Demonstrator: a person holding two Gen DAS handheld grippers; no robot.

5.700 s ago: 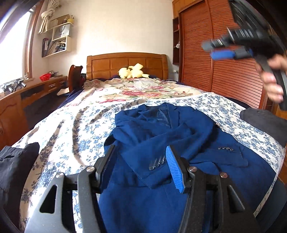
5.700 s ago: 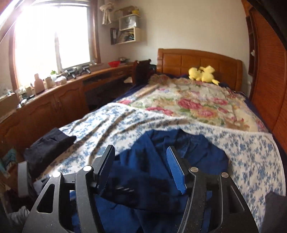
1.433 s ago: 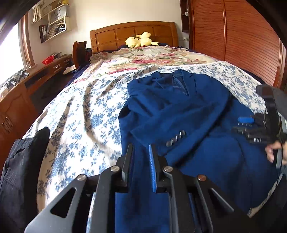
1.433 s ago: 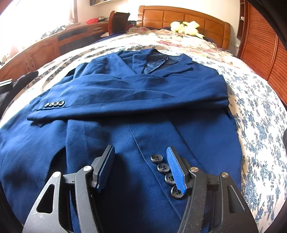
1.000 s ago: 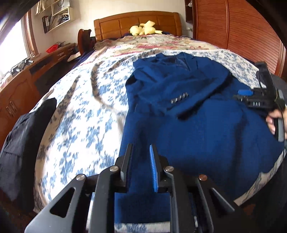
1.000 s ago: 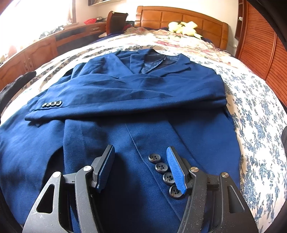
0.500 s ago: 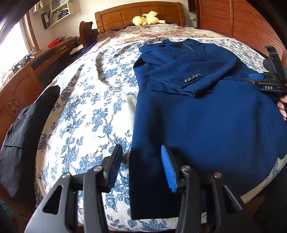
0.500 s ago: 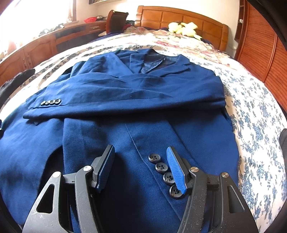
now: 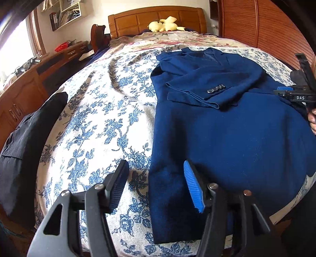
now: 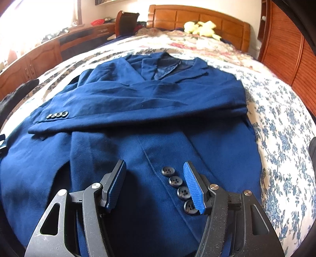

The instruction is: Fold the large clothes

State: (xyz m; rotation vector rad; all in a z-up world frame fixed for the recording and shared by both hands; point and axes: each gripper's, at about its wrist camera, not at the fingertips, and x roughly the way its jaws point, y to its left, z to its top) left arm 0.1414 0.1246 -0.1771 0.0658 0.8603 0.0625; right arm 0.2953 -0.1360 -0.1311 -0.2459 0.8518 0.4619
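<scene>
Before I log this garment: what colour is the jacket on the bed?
Solid dark blue jacket, dark buttons; right wrist view shows it best.

A blue jacket lies face up on a bed covered by a white bedspread with a blue flower print. One sleeve is folded across the chest, its cuff with four small dark buttons pointing left. The other sleeve runs down the front toward the camera, and its four cuff buttons sit between the fingers of the right gripper. The jaws stand apart over the cloth, and the pads are not pressing on it. A yellow soft toy rests by the wooden headboard. A wooden cabinet runs along the left under a bright window.
</scene>
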